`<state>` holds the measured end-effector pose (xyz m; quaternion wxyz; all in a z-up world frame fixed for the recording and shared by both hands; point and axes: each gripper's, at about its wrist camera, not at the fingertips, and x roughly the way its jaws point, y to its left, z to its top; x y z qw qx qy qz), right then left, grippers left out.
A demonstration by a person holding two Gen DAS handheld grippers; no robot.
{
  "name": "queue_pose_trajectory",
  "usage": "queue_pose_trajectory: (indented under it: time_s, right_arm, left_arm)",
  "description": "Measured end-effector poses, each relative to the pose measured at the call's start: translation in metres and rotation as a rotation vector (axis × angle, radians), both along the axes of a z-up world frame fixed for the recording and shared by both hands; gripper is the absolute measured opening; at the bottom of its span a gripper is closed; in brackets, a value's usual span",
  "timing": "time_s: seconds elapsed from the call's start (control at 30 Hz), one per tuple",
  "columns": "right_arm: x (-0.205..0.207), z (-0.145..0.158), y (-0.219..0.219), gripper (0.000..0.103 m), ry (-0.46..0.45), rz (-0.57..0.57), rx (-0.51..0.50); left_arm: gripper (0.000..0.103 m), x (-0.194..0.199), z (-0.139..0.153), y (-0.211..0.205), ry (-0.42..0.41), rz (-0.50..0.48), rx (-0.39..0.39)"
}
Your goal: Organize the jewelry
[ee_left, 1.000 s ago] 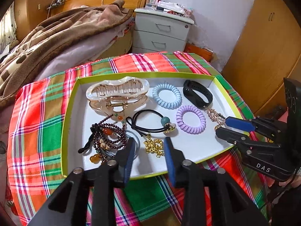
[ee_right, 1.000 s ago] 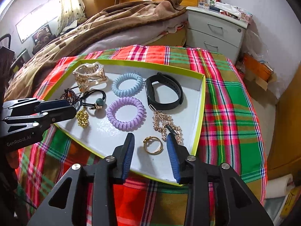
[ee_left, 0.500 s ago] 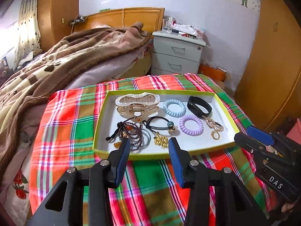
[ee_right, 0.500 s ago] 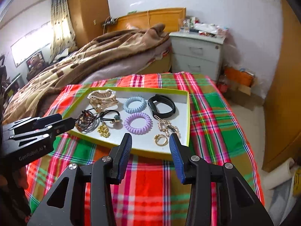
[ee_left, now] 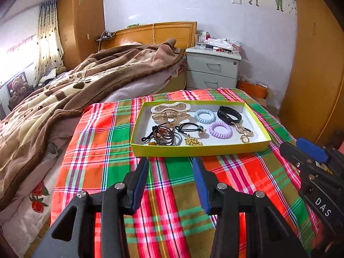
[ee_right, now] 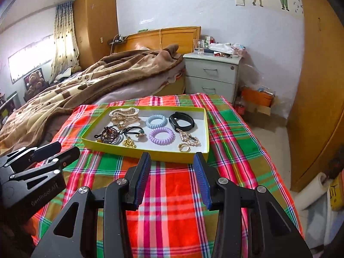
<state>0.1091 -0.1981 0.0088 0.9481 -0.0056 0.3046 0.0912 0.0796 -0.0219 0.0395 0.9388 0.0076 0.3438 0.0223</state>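
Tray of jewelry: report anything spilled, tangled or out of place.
Nothing has spilled: every piece lies inside the tray. Only the dark bead bracelets look untidy, heaped at the near left corner and overlapping the black hair tie.

Jewelry tray (ee_left: 200, 150) beyond empty tool (ee_left: 171, 165)

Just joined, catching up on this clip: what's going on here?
A person holds a gripper in each hand over a plaid-covered table, sorting jewelry. Everything lies in the yellow-green tray: hair claw, blue and purple coil ties, black band, bead bracelets, gold ring. The left gripper and right gripper are both open and empty, short of the tray's near edge; their jaws have just been opening. Nothing is being handled now.
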Motion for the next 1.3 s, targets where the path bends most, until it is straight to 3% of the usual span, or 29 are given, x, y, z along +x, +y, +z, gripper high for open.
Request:
queue_pose_trajectory:
  time_s: [1.3]
  right_arm:
    - [-0.015,0.005,0.003,0.042,-0.025,-0.009,0.027]
  left_arm:
    - [0.044,-0.017,0.001,-0.006,0.003,-0.027,-0.016]
